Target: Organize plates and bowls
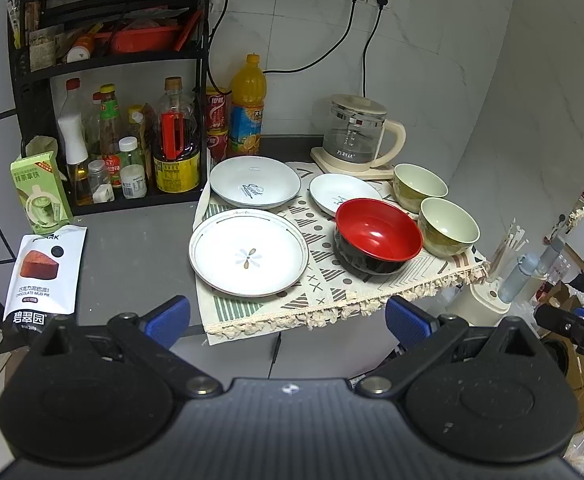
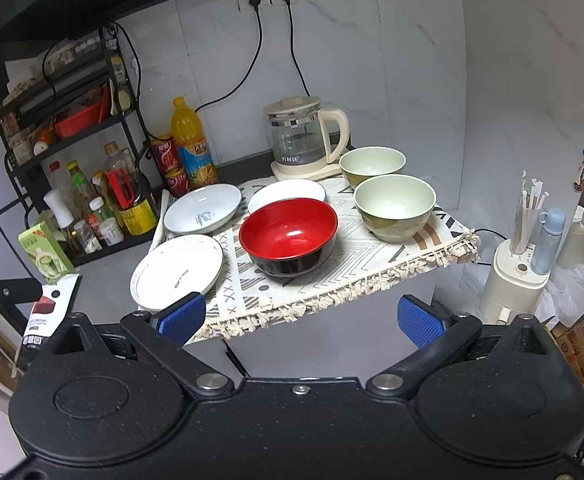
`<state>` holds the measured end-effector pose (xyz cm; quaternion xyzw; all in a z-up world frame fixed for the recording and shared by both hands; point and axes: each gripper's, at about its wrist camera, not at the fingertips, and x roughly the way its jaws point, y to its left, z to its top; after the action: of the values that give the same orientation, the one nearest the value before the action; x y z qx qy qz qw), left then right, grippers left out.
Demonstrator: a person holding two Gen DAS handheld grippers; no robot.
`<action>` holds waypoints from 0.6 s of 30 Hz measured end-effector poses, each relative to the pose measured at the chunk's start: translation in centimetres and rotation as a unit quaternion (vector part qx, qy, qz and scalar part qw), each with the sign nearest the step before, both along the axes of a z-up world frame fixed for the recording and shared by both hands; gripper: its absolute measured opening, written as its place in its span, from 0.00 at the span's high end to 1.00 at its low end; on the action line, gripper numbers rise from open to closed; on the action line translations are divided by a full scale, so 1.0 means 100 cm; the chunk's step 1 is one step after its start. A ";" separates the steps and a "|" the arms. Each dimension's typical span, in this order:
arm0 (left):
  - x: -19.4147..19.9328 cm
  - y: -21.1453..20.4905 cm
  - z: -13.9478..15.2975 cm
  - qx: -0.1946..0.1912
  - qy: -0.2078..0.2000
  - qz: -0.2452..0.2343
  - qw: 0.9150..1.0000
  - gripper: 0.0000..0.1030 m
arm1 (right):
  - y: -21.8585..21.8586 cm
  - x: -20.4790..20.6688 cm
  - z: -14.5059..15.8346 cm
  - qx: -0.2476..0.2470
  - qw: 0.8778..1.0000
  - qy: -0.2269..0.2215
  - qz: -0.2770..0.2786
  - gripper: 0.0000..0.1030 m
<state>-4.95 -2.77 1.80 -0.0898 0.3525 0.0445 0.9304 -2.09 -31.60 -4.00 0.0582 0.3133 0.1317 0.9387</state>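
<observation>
On a patterned cloth (image 1: 324, 280) (image 2: 332, 276) lie three white plates: a near one with a flower print (image 1: 249, 252) (image 2: 177, 266), a deep one with writing (image 1: 254, 182) (image 2: 203, 208), and a small one (image 1: 342, 193) (image 2: 286, 193) partly hidden behind a red bowl (image 1: 378, 234) (image 2: 288, 236). Two green bowls (image 1: 448, 226) (image 1: 419, 186) (image 2: 394, 206) (image 2: 372, 164) stand at the right. My left gripper (image 1: 288, 320) hangs open in front of the cloth's fringe. My right gripper (image 2: 302, 320) is open too, empty, short of the counter's edge.
A black rack (image 1: 104, 80) (image 2: 64, 140) with sauce bottles stands at the left. An orange drink bottle (image 1: 247, 106) (image 2: 193, 142) and a glass kettle (image 1: 356, 132) (image 2: 304, 136) line the wall. Snack packs (image 1: 44, 276) lie on the grey counter (image 1: 140, 260). Off the right edge stands an appliance holding straws (image 2: 522, 256).
</observation>
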 end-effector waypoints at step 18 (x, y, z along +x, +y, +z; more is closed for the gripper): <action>0.037 -0.007 -0.020 -0.014 0.021 -0.005 1.000 0.00 | -0.001 0.029 -0.005 -0.008 1.000 0.018 -0.002 0.00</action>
<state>-1.23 -3.42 -0.18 -0.0996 0.3728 0.0366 0.9218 0.83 -31.71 -4.53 0.0537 0.3309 0.1260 0.9337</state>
